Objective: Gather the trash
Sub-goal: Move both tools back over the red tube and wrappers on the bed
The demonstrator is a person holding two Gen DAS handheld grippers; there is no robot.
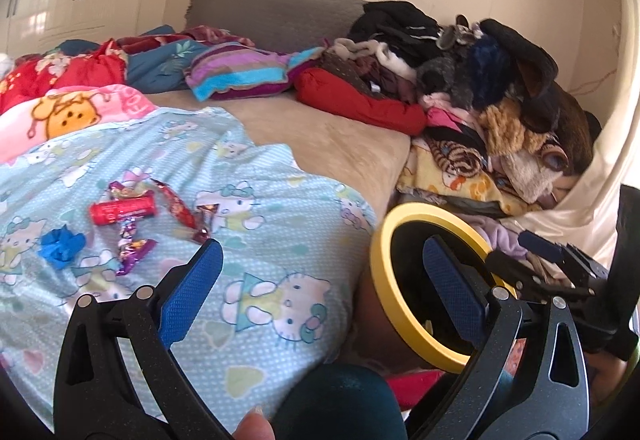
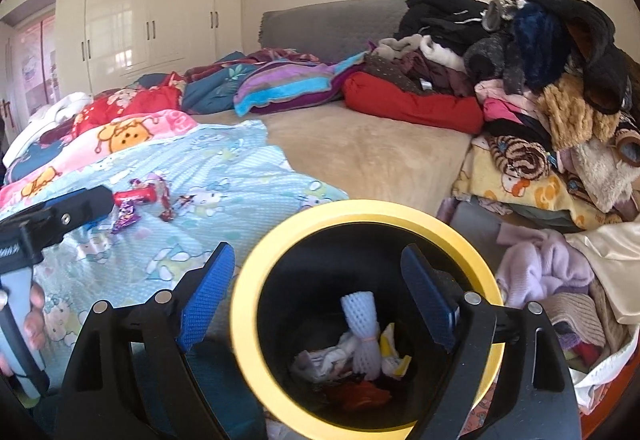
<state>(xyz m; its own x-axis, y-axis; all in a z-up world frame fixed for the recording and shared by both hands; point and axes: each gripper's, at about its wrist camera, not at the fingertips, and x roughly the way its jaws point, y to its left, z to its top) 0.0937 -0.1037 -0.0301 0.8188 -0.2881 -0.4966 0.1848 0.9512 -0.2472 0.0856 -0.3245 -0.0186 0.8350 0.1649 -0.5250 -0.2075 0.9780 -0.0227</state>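
Both grippers spread wide, empty: left gripper [image 1: 320,272] beside wrappers [image 1: 132,228] on blanket [image 1: 260,208]; right gripper [image 2: 320,284] above bin [image 2: 248,304].

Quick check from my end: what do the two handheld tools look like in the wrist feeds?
Both match: the left tool and right tool have speckled black plastic arms with triangular cut-outs and round silver pivot pins. The fingers carry flat blue pads with a fine dimpled texture. No cables or markings are visible.

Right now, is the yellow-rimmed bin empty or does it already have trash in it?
Partly filled. The right wrist view looks down into the bin: a white foam net sleeve, crumpled wrappers and something red lie at the bottom.
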